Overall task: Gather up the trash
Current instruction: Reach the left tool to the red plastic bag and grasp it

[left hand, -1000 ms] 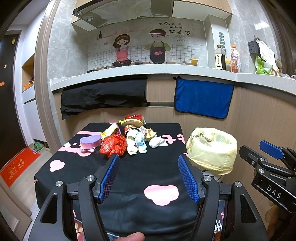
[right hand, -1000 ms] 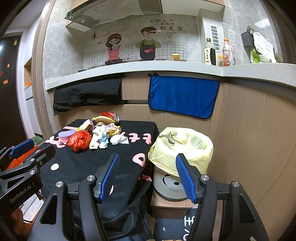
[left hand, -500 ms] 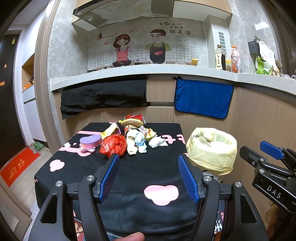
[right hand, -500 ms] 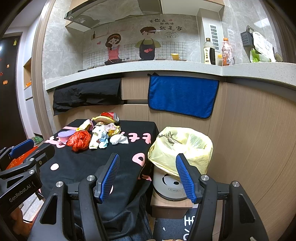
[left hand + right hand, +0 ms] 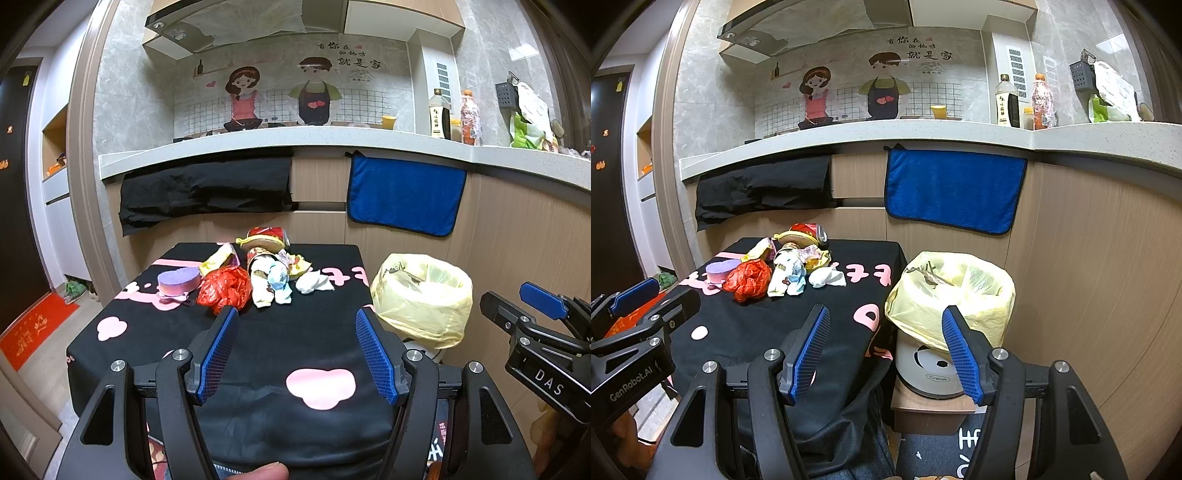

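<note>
No change: both grippers' fingers [image 5: 216,354] apart.

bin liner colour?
Pale yellow: the thin plastic bin liner shows best in the right wrist view.

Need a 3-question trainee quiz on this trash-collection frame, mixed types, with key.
1. True or false: the left gripper is shut on a piece of trash.
2. Multiple choice: the bin with the yellow bag stands A) on the table, B) beside the table's right edge, lower than the tabletop, C) on the counter.
3. Fill in: right of the purple sponge lies a crumpled ____ plastic bag.

Key:
1. False; both it and the right gripper are open and empty.
2. B
3. red
</note>
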